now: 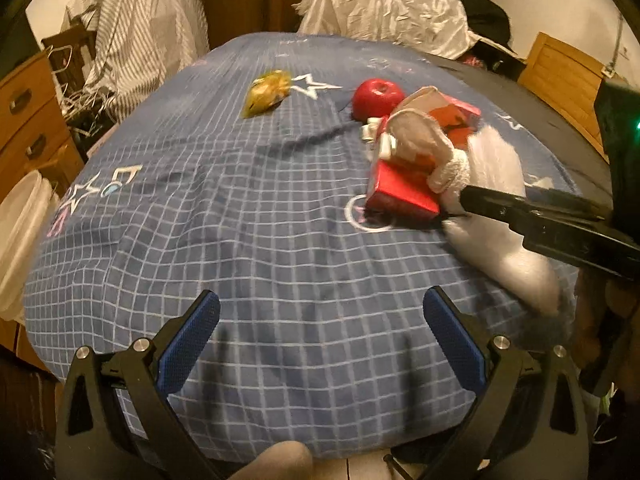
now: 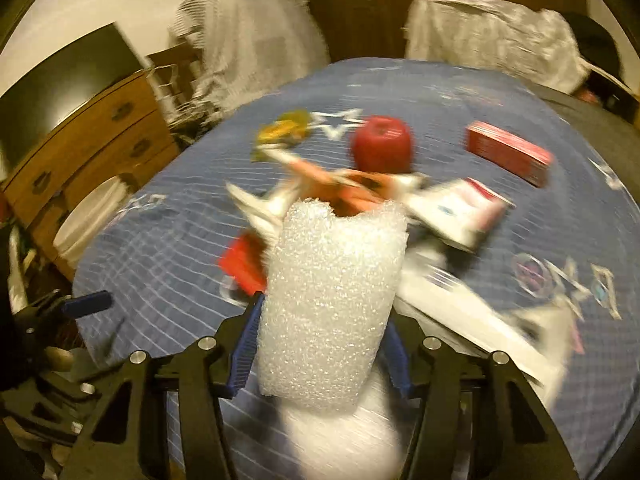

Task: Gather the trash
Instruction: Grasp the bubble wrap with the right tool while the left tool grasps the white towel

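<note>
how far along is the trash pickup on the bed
Nothing visibly collected yet. In hand: the right gripper has a white foam sheet between its pads. The left gripper is open over the blanket. Left: yellow wrapper, torn red cartons. The apple may not be trash.

Red apple [image 1: 376, 96], wooden dresser [image 1: 28, 120], bedspread [image 1: 240, 240].

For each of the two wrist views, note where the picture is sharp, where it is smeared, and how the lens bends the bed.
Left wrist view: fairly sharp; bedspread grid bulges under fisheye; yellow wrapper slightly smeared. Right wrist view: heavy motion blur on cartons and apple; foam sheet crisper; warm, dim light.
</note>
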`<state>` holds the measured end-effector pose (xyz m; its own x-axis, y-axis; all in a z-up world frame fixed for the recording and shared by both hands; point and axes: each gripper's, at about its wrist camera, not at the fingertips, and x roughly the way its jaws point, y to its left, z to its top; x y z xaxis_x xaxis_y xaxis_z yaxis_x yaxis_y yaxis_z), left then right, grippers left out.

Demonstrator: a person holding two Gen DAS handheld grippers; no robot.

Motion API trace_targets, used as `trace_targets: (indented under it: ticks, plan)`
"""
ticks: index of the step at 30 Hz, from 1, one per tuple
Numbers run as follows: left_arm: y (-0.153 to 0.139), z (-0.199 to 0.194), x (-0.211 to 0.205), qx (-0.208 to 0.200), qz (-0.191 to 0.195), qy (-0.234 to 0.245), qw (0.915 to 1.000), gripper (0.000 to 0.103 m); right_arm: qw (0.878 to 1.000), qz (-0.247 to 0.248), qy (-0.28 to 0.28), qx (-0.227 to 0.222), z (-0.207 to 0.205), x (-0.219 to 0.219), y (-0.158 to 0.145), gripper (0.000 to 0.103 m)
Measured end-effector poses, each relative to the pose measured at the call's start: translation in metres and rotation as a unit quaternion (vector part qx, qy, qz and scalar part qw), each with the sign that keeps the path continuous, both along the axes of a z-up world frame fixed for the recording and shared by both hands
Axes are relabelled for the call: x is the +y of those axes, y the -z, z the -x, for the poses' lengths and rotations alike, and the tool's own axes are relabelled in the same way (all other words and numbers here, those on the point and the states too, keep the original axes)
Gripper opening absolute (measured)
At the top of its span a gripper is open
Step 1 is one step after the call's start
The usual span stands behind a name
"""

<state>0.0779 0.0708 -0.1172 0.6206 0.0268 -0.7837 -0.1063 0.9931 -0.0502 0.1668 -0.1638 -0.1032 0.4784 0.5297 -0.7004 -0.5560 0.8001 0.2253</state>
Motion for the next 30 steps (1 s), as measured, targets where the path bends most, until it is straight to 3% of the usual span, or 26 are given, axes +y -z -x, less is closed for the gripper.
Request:
trace_targets:
  ticks: [9, 11, 18, 22, 24, 28, 30]
  plan:
    - [0.004, -0.002, 0.043, 0.008, 0.010, -0.046, 0.9989, 0.098, 0.992, 0.017, -0.122, 0.019, -0.005, 0.109, 0.013, 0.055]
    - [0.006, -0.003, 0.051, 0.013, 0.008, -0.051, 0.9986, 0.098, 0.991, 0.005, -0.133, 0.013, -0.001, 0.110, 0.006, 0.055]
    - [0.015, -0.026, 0.038, 0.022, -0.002, 0.003, 0.9997, 0.098, 0.998, -0.034, -0.043, -0.021, -0.002, 0.011, -0.039, 0.055]
    - [0.007, -0.040, 0.019, -0.003, -0.016, 0.053, 0.9985, 0.098, 1.000, -0.014, -0.019, -0.020, 0.009, -0.044, -0.049, 0.055]
    - [0.000, -0.048, 0.010, -0.021, -0.045, 0.079, 0.9956, 0.098, 1.000, -0.007, -0.010, -0.019, 0.015, -0.068, -0.046, 0.055]
    - [-0.016, -0.063, 0.012, -0.042, -0.029, 0.117, 0.9918, 0.098, 1.000, -0.019, 0.009, 0.003, 0.029, -0.111, -0.032, 0.056]
    - [-0.016, -0.070, 0.006, -0.046, -0.066, 0.162, 0.9836, 0.098, 1.000, -0.023, 0.009, 0.013, 0.031, -0.121, -0.023, 0.056]
